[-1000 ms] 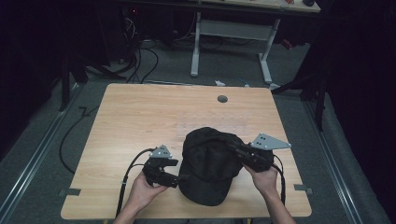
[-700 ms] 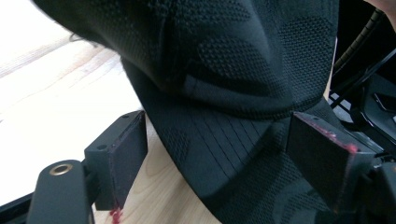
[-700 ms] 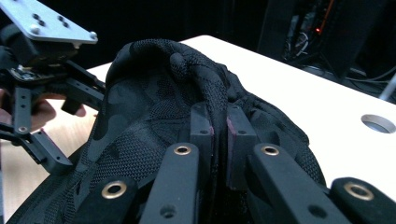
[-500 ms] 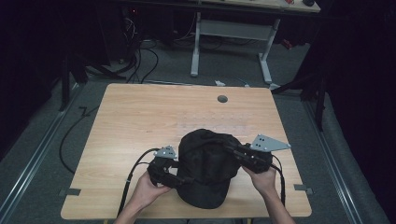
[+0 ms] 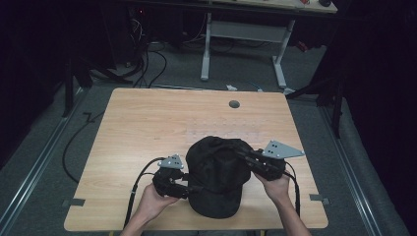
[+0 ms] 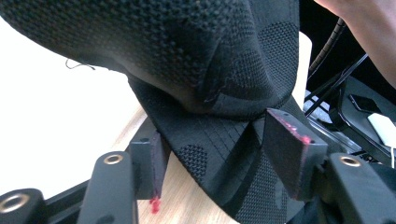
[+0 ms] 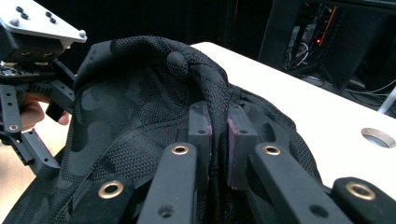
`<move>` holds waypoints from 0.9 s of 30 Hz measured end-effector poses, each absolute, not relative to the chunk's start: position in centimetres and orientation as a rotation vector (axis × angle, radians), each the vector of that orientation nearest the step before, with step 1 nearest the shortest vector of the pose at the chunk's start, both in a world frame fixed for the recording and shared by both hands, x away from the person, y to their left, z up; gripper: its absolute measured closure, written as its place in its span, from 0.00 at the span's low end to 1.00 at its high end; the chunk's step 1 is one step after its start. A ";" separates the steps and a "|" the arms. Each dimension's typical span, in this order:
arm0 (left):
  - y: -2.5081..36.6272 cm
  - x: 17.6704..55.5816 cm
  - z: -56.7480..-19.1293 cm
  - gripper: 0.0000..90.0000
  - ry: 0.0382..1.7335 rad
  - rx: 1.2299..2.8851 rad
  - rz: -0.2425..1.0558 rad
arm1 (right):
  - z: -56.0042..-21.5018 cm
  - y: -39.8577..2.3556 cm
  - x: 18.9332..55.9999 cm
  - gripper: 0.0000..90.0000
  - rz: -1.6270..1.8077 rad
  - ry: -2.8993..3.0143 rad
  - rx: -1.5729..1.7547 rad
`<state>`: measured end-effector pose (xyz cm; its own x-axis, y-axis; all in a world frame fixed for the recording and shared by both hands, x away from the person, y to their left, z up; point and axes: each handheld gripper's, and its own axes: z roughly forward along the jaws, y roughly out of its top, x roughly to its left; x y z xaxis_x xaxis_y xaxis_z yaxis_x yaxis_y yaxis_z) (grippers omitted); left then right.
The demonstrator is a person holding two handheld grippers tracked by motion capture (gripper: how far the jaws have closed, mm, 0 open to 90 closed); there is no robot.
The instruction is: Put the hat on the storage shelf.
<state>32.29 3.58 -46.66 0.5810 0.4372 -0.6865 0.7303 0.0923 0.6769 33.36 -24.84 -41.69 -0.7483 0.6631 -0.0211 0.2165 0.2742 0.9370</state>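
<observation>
A black cap (image 5: 219, 174) sits on the bench (image 5: 147, 128), near the person's edge, its brim pointing toward the person. The right claw (image 7: 218, 130) pinches a fold of cloth on the cap's right side. The left claw (image 6: 210, 163) is spread wide, with the brim's left edge lying between its jaws.

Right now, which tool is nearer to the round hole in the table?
The right tool. It pinches the black cap on the side toward the hole; the left tool sits at the cap's near-left edge, farther away.
</observation>
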 end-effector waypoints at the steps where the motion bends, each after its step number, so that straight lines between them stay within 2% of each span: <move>1: 3.6 32.2 -46.7 0.50 1.021 1.542 -0.288 | -41.7 -24.8 33.4 0.92 1.472 2.138 0.795; 5: 3.6 32.1 -46.6 0.60 1.013 1.554 -0.291 | -41.7 -24.8 33.5 0.91 1.468 2.130 0.796; 8: 3.6 32.1 -46.5 0.64 1.013 1.557 -0.302 | -41.6 -24.8 33.4 0.91 1.468 2.127 0.799; 24: 4.9 31.7 -45.1 0.95 0.968 1.493 -0.438 | -41.1 -24.9 33.2 0.83 1.509 2.083 0.786; 27: 5.0 31.6 -44.9 0.95 0.963 1.494 -0.437 | -41.0 -25.0 33.1 0.83 1.514 2.083 0.782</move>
<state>31.64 5.03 -44.88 0.5805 0.3085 -0.7535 0.7705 0.0911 0.6309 33.13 -24.98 -41.04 -0.7399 0.6722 -0.0262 0.1827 0.2383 0.9538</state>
